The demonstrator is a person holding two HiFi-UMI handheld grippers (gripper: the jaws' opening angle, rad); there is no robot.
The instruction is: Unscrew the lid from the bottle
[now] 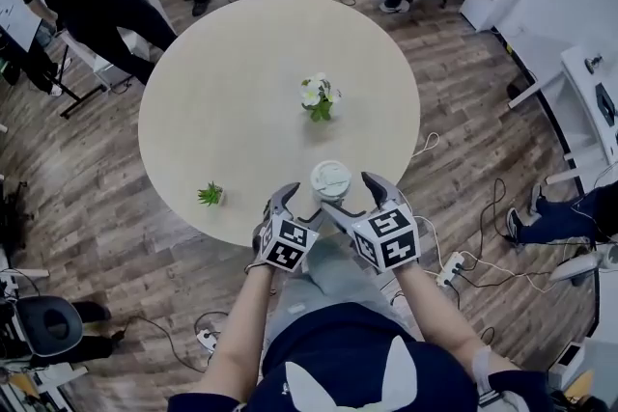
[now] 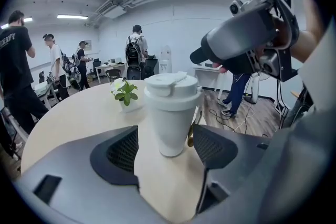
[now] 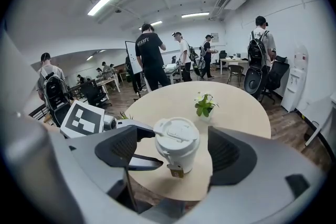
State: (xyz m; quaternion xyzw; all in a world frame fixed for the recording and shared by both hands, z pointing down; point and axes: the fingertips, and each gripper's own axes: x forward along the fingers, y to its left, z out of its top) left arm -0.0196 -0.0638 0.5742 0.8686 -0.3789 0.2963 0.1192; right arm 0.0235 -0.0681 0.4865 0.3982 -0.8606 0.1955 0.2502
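- Two grippers meet at the near edge of the round table [image 1: 222,92]. The person's bare forearms reach forward from the bottom of the head view and angle in toward each other.
- The left gripper [image 2: 165,147] comes in low and level with the tabletop, and its marker cube faces up in the head view.
- Its jaws stand apart, one on each side of the foot of the bottle [image 2: 170,113]. The left pad is clear of the bottle wall. The right pad is just beside it, and no press on the wall shows, so this gripper holds nothing.
- The right gripper [image 3: 173,140] is higher and tilts down onto the bottle from the person's side.
- Its jaws are spread wide, with bare gaps between both pads and the lid [image 3: 176,134], so it also grips nothing.
- The bottle is white and stands upright on the table close to the near rim, between the two grippers. Its long axis is vertical.
- The lid is on and faces the ceiling.
- A small tag [image 3: 175,170] hangs at the bottle's side nearest the right gripper's camera.
- Farther across the table, a potted flower [image 1: 318,97] stands near the centre.
- A small green plant [image 1: 210,195] sits near the rim, to the left of the left gripper.
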